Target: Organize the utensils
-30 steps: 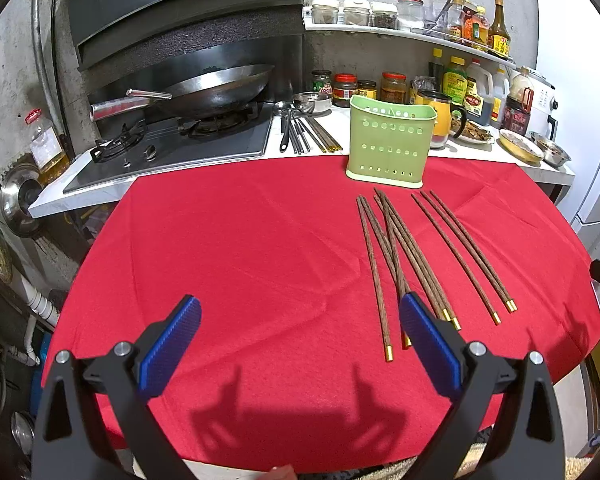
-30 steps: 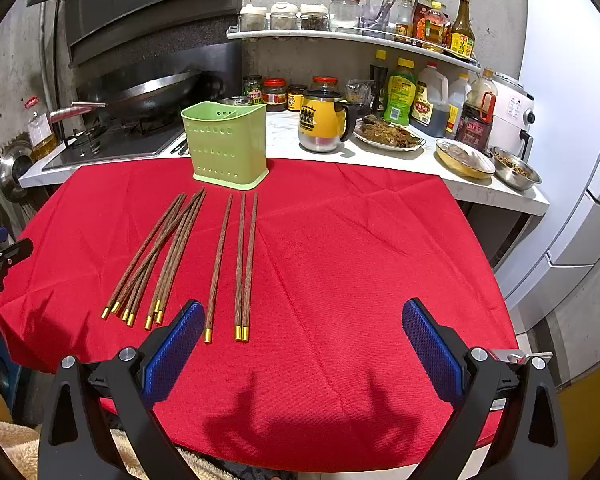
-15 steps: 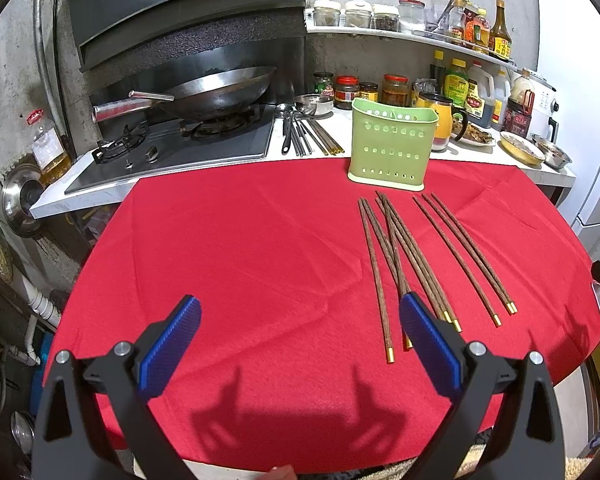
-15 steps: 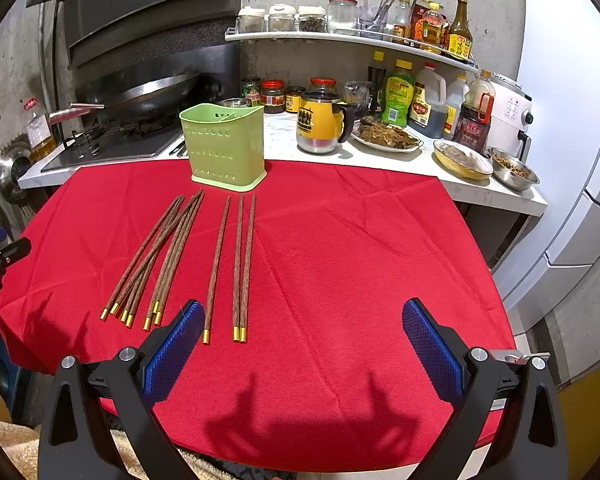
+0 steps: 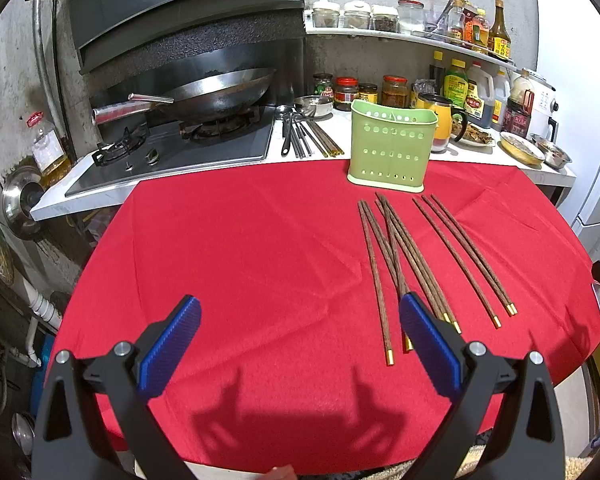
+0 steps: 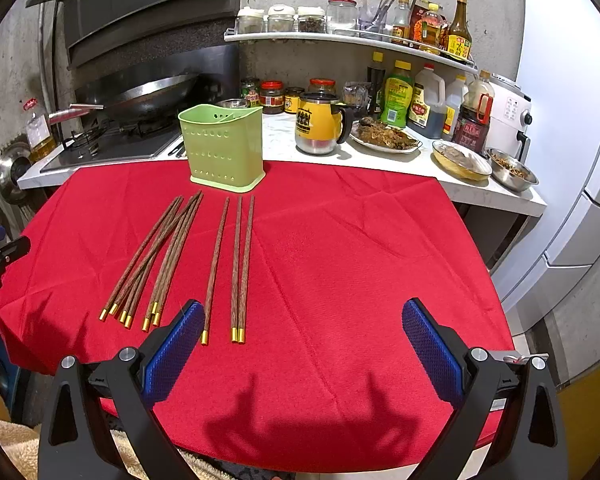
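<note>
Lying flat on the red cloth (image 5: pixel 240 260) that covers the counter, the wooden chopsticks (image 5: pixel 404 256) run lengthwise from far to near, their thin tips toward the green utensil holder (image 5: pixel 392 148) and their gold-capped ends toward the cameras. From the left wrist view, the left claw (image 5: pixel 300 336) hovers over bare cloth with its blue pads (image 5: pixel 168 348) spread wide and nothing between them; the chopsticks lie to its right, and the nearest gold ends sit just beside or behind the right-hand pad. That bundle is loose and fanned, several sticks crossing one another, while three more lie apart further right, nearly parallel. The holder stands upright beyond the tips, near the far edge of the cloth, in front of a yellow mug (image 5: pixel 444 120). A wok (image 5: pixel 216 96) rests on the stove (image 5: pixel 172 148) to the far left, with spare utensils lying on the white surface beside it. From the right wrist view, the right claw (image 6: pixel 304 340) is likewise held wide apart and empty above the cloth (image 6: pixel 360 260); the chopsticks (image 6: pixel 172 248) lie to its left, with a single stick (image 6: pixel 216 264) ending right by its left pad (image 6: pixel 172 352) and a close pair (image 6: pixel 242 264) ending just inside the gap, further from the camera. The holder (image 6: pixel 224 148) stands beyond them, the mug (image 6: pixel 316 120) to its right.
</note>
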Available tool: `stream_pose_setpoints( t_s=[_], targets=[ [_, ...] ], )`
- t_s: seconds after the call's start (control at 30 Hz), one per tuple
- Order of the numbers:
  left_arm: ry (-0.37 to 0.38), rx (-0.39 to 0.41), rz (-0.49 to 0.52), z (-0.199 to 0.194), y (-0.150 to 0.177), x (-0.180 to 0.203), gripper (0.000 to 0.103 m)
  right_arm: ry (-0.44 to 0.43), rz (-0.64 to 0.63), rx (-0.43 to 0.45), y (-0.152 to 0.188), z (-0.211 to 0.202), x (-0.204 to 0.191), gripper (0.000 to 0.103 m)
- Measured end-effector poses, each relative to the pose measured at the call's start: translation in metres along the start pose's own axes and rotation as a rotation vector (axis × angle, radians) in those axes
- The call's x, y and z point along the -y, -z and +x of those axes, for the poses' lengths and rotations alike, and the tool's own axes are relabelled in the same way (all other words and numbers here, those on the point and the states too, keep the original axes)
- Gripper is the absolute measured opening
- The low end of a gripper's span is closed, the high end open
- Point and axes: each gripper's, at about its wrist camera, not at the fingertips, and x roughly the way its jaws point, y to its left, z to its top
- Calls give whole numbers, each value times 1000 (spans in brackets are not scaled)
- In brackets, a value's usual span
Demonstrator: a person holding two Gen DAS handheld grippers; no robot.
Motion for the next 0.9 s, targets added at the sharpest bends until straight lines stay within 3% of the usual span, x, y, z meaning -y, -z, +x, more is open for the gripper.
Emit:
stream_pose_setpoints(
  t_s=[0.9],
  targets=[
    [-4,-2,-3,0,-2,-3,97,0,2,0,0,0,1,97]
  ],
)
